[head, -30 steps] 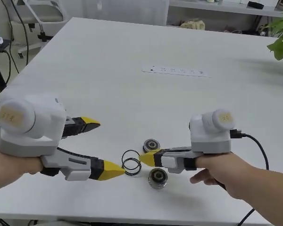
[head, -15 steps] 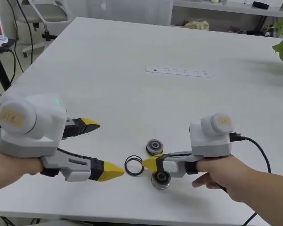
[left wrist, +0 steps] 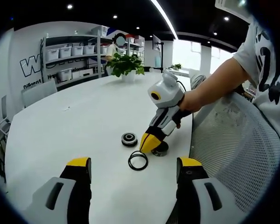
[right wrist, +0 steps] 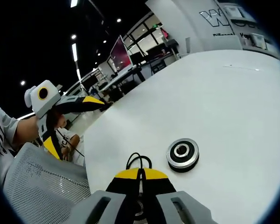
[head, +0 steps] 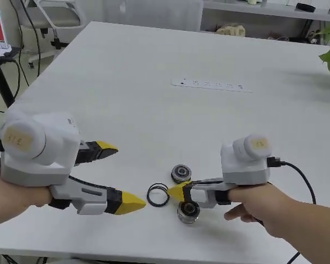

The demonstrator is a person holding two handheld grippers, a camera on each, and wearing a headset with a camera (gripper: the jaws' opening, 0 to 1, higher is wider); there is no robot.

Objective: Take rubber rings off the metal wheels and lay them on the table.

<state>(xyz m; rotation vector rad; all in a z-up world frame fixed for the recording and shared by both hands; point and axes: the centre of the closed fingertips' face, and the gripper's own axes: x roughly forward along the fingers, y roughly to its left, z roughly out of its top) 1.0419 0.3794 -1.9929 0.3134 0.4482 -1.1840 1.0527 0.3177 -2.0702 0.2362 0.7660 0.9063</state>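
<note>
Rings (head: 158, 194) seemingly touch right fingers (head: 175, 192).

Black rubber rings (head: 158, 194), white table (head: 154, 82)

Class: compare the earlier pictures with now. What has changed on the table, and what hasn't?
The two rings, offset a second ago, now lie nearly stacked at the right gripper's shut jaws, which dipped slightly over the near wheel. The open left gripper, far wheel and near wheel stayed put.
</note>
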